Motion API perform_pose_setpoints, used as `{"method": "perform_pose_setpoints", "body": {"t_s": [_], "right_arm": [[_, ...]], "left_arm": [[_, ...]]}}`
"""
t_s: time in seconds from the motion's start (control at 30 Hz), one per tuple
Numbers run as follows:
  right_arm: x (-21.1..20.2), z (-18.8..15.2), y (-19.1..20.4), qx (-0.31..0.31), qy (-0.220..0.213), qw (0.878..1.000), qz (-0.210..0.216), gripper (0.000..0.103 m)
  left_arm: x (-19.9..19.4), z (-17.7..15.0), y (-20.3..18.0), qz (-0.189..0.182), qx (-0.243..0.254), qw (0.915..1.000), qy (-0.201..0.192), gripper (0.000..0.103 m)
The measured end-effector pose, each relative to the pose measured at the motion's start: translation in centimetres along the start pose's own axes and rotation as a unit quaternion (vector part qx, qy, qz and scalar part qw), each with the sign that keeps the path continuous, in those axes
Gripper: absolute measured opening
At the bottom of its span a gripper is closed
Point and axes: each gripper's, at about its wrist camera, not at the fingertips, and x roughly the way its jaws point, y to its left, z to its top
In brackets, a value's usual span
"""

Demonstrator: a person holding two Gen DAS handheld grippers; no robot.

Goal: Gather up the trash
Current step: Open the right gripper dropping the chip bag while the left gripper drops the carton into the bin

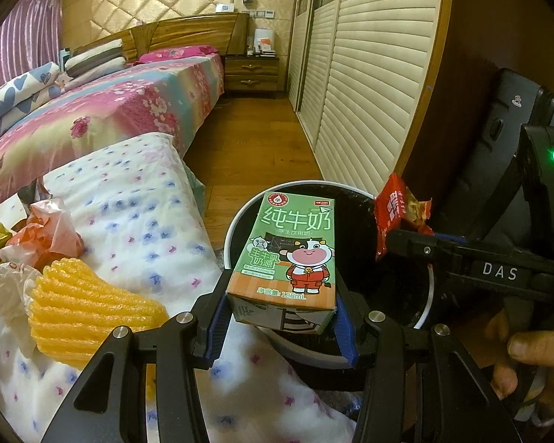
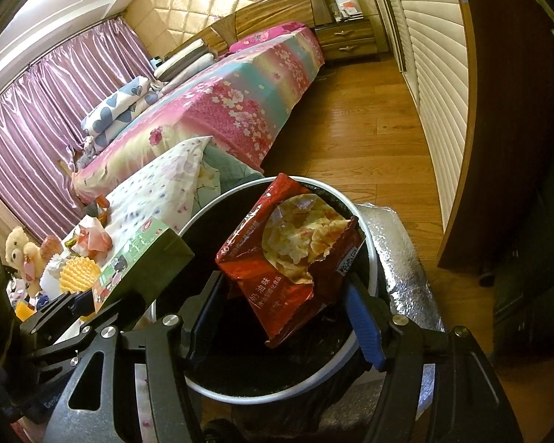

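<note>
Trash waiting its turn sits at the left of the left wrist view: a yellow ridged foam piece (image 1: 88, 310) and a crumpled pink wrapper (image 1: 46, 234) on the flowered quilt (image 1: 136, 199). Toward centre, the left gripper (image 1: 282, 317) pinches the green milk carton (image 1: 290, 254) by its base between blue pads, over the near rim of the black-lined bin (image 1: 426, 295). At the right edge, the right gripper (image 1: 397, 238) holds the red snack bag (image 1: 395, 210) above the far side of the opening.

In the right wrist view the same bag (image 2: 295, 269) hangs between the right gripper's (image 2: 284, 313) fingers, squarely over the bin (image 2: 369, 251).

Judgement: releasing is the step now. The carton should go a little further past the rim first, then each pair of fingers should spread fully so nothing snags or bounces out.
</note>
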Motion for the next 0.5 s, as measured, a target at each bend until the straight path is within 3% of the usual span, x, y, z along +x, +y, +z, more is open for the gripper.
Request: {"method": "perform_pose_setpoints", "body": {"t_s": [0.17,0.3,0.5], "right_arm": [[0.4,0.3,-0.3,-0.001,0.002,1.0,-0.001,0.067],[0.5,0.5,-0.6,0.007,0.007,1.0,-0.001,0.074],[-0.4,-0.1,-0.5,0.018,-0.002,1.0,0.0,0.079]], "left_arm": [[0.1,0.1,-0.1,0.004,-0.001,1.0,0.005,0.049],[-0.5,0.0,0.1,0.002,-0.01,0.9999,0.002,0.059],[-2.7,-1.2,0.8,-0.003,-0.028,0.9996,-0.005,0.063]]}}
